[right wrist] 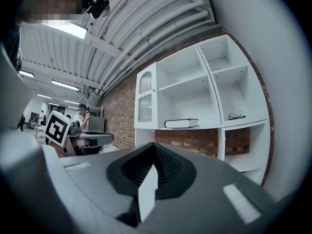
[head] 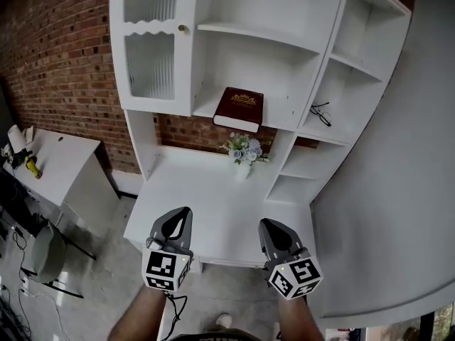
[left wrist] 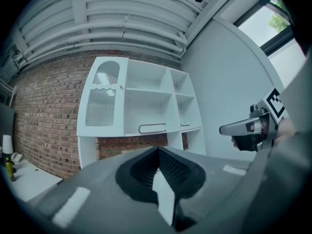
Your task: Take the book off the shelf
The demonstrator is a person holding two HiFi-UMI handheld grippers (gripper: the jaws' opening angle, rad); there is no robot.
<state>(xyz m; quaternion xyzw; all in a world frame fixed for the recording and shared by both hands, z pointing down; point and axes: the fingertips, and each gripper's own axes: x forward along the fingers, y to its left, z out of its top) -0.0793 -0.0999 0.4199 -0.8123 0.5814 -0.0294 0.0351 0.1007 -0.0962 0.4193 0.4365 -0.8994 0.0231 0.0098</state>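
Note:
A dark red book (head: 239, 108) lies flat on the middle shelf of a white shelf unit (head: 284, 52); it shows as a thin slab in the left gripper view (left wrist: 152, 128) and in the right gripper view (right wrist: 181, 123). My left gripper (head: 185, 214) and right gripper (head: 266, 225) hover side by side over the near edge of the white desk (head: 206, 212), well short of the book. Each one's jaws are pressed together with nothing between them, as seen at the left gripper (left wrist: 158, 151) and the right gripper (right wrist: 155, 146).
A small vase of flowers (head: 243, 152) stands on the desk below the book. Eyeglasses (head: 320, 113) rest on the right-hand shelf. A glass-fronted cabinet door (head: 150, 45) closes the unit's left side. A curved grey wall (head: 405, 190) is at the right, a white table (head: 53, 162) at the left.

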